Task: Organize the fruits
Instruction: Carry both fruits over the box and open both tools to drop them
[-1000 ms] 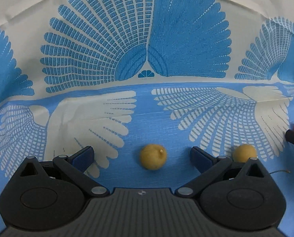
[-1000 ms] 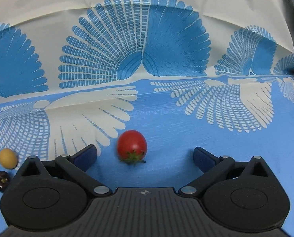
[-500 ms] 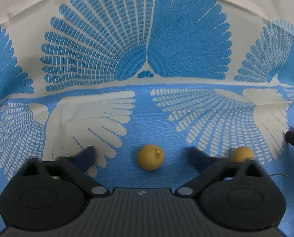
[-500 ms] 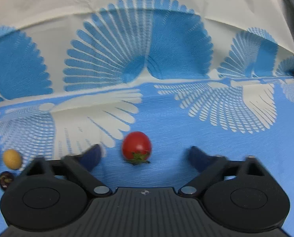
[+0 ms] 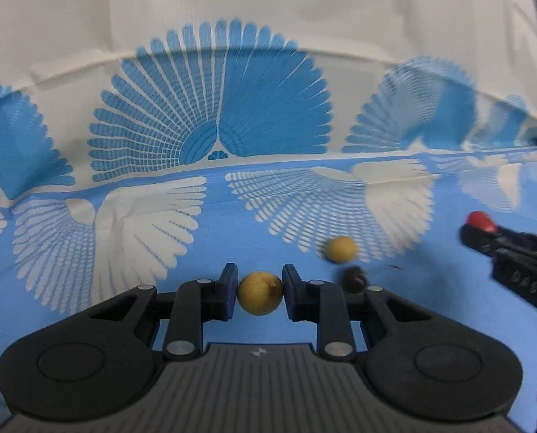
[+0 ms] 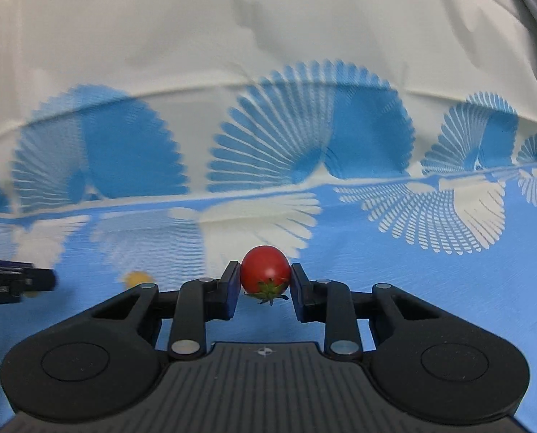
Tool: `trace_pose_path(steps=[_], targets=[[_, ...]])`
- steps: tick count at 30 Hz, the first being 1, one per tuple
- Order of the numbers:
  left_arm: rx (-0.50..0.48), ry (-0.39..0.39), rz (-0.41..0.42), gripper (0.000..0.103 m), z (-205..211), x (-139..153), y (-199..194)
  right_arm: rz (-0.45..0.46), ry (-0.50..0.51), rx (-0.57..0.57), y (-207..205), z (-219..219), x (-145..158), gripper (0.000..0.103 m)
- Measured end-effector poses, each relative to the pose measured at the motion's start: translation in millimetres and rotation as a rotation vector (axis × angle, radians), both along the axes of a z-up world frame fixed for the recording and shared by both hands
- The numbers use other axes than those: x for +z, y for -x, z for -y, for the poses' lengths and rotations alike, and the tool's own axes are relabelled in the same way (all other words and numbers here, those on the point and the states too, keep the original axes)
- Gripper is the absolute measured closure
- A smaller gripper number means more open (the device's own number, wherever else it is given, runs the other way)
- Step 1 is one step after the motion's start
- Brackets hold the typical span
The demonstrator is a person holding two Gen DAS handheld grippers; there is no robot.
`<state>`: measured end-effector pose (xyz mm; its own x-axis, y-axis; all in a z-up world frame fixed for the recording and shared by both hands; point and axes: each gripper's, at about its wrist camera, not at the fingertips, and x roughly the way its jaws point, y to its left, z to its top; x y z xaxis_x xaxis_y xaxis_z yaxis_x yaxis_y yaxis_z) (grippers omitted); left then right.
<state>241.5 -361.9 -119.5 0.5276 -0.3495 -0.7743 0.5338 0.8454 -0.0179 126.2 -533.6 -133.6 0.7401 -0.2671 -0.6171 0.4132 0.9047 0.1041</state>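
Observation:
My left gripper [image 5: 260,283] is shut on a round yellow-brown fruit [image 5: 259,292] and holds it above the blue patterned cloth. A second yellow fruit [image 5: 340,249] and a dark brown fruit [image 5: 355,278] lie on the cloth just right of it. My right gripper [image 6: 264,281] is shut on a red cherry tomato [image 6: 265,270] with its green stem pointing down. The right gripper also shows at the right edge of the left wrist view [image 5: 485,234], with the tomato [image 5: 480,220] in it. The left gripper's finger [image 6: 33,279] shows at the left edge of the right wrist view.
A blue and cream tablecloth with fan patterns [image 5: 210,119] covers the table and rises as a backdrop behind. A yellow fruit [image 6: 135,277] lies on the cloth in the right wrist view. A dark object [image 6: 535,18] shows at the far right.
Both grippers have closed, the left on the yellow-brown fruit and the right on the cherry tomato, and both have lifted up from the cloth. The views now show more backdrop.

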Motion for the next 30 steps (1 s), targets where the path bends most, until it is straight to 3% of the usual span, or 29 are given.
trace_pose_path(steps=[6,15,22,30], targets=[[0.012,0.089,-0.008,0.073,-54.1,74.1,55.6,0.029,-0.031,0.054,52.2,-60.5,59.0,0.073],[0.085,0.092,0.034,0.073,-173.0,151.1,145.8,0.087,-0.043,0.182,140.3,-192.4,123.3,0.073],[0.179,0.053,0.052,0.073,-279.5,176.2,206.4,0.089,-0.083,0.287,200.5,-285.2,139.8,0.073],[0.265,0.027,0.043,0.073,-373.9,178.0,270.6,0.078,-0.088,0.361,246.1,-363.0,151.6,0.073]])
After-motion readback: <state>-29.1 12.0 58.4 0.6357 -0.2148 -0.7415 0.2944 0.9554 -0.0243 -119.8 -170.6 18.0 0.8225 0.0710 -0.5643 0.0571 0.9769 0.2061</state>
